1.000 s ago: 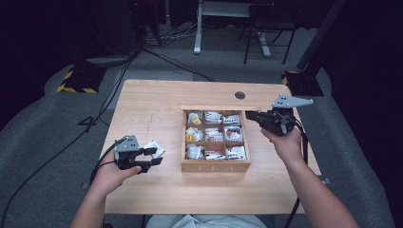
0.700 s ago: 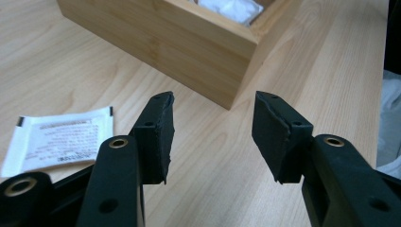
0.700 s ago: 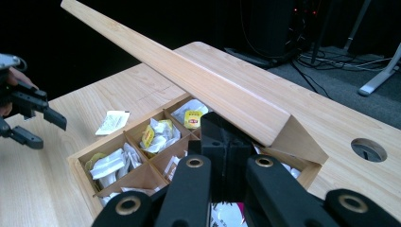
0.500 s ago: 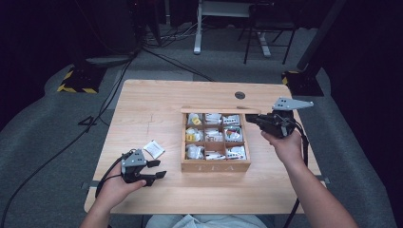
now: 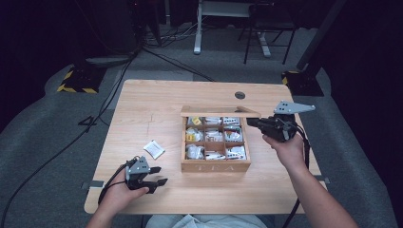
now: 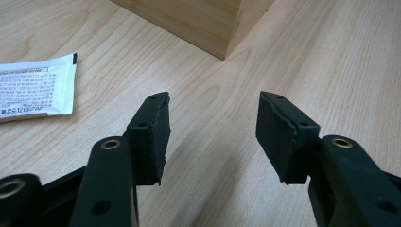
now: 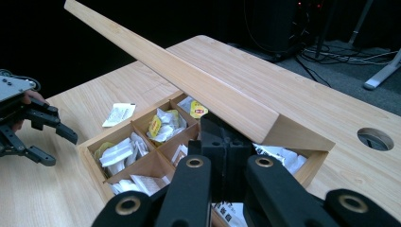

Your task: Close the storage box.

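Room: a dark space lay beyond the fingers, with grey carpet (image 5: 57,123), black cables (image 5: 157,54), a white desk frame (image 5: 199,28), a black chair (image 5: 266,28) and two yellow-and-black striped base plates, one (image 5: 76,80) on the far left.
Surface: a pale wooden table (image 5: 157,102) with visible grain carried the work; a round cable hole (image 5: 240,95) sat at its far edge, beyond the right fingers.
Box: a wooden tea box (image 5: 215,165) of nine compartments holding tea bags stood between the two grippers, nearer the right one.
Lid: the box's wooden lid (image 7: 189,80) stood raised on a slant, its corner just above and ahead of the right fingers.
Right gripper: the right gripper (image 5: 252,123) was at the box's far right corner, its jaws closed together under the lid's edge; whether the pads pinched the lid could not be told.
Left gripper: the left gripper (image 5: 159,175) was low over the table's near left part, jaws standing moderately wide, having just been opening, with nothing between them.
Sachet: a white tea sachet (image 5: 154,148) lay flat on the table, loose, just beyond the left fingers and to the left of the box.
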### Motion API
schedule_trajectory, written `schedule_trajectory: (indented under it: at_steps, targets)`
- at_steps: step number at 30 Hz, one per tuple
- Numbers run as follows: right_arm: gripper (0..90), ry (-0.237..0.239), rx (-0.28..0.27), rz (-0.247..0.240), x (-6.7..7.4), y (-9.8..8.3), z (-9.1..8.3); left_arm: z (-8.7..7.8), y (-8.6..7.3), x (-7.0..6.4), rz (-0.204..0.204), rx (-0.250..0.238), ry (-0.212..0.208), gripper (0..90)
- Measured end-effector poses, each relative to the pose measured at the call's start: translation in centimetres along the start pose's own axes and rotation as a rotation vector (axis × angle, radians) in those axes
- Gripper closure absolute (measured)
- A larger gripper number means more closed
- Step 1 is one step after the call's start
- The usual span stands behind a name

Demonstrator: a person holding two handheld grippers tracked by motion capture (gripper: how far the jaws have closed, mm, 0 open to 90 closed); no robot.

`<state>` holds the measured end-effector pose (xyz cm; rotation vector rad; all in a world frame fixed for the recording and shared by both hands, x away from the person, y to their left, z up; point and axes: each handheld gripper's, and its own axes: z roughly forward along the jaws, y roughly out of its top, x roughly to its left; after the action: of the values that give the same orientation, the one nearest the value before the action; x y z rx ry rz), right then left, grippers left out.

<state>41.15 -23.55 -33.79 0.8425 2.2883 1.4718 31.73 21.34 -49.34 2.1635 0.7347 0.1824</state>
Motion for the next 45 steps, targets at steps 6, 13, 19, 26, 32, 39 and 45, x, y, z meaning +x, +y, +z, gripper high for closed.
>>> schedule_trajectory:
  at_steps: [6, 13, 19, 26, 32, 39, 45]
  targets:
    - [89.9, -0.011, 0.005, -0.015, 0.3, -0.4, -0.1, 0.5, -0.1, -0.2, 0.018, 0.027, 0.020, 45.8]
    - [89.8, -0.035, 0.011, -0.048, 0.8, -0.9, -0.1, 1.1, -0.2, -0.5, 0.018, 0.039, 0.016, 45.5]
    - [89.8, -0.046, 0.019, -0.045, 0.8, -1.4, -0.2, 1.1, -0.3, -0.6, 0.013, 0.040, 0.014, 45.0]
    - [89.7, -0.028, 0.039, 0.028, 0.1, -2.5, -0.5, 1.1, -0.3, -0.6, 0.010, 0.041, 0.017, 45.0]
    - [89.7, -0.022, 0.062, 0.042, 0.3, -3.2, -0.7, 1.1, -0.3, -0.7, 0.010, 0.039, 0.018, 44.8]
    - [89.6, -0.027, 0.084, 0.042, 0.8, -3.8, -0.8, 1.2, -0.3, -0.7, 0.004, 0.039, 0.018, 43.9]
    - [89.4, -0.025, 0.110, 0.048, 1.0, -4.4, -0.8, 1.2, -0.3, -0.7, 0.005, 0.041, 0.016, 42.6]
